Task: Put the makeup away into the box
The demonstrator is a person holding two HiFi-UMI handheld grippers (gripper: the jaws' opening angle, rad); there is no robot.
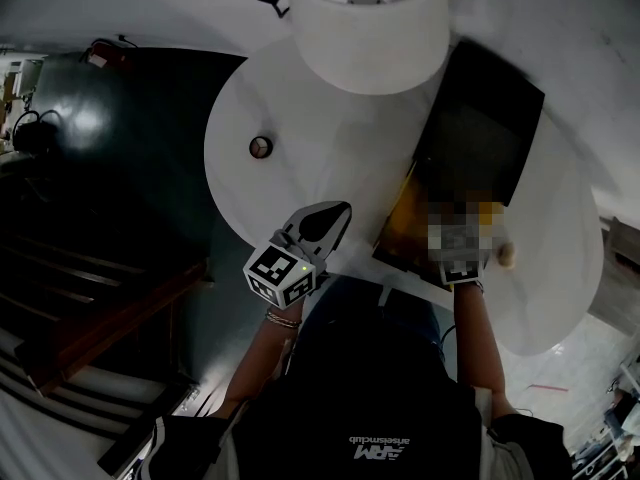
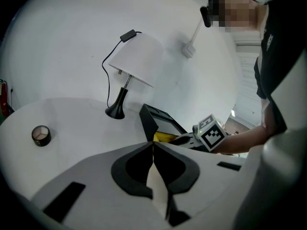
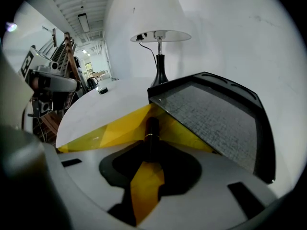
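While the left gripper [image 1: 336,214] hangs with its jaws pressed together on nothing by the near edge of the table [image 1: 300,108], the right gripper [image 3: 152,153] pinches the near end of a slim dark makeup tube [image 3: 152,133]. The tube points into the yellow-lined box [image 3: 105,135] at the right, below its raised black lid [image 3: 211,114]. It is probably light, rigid and glossy enough to swivel or slip, so a hold across its middle looks safer than at its end.
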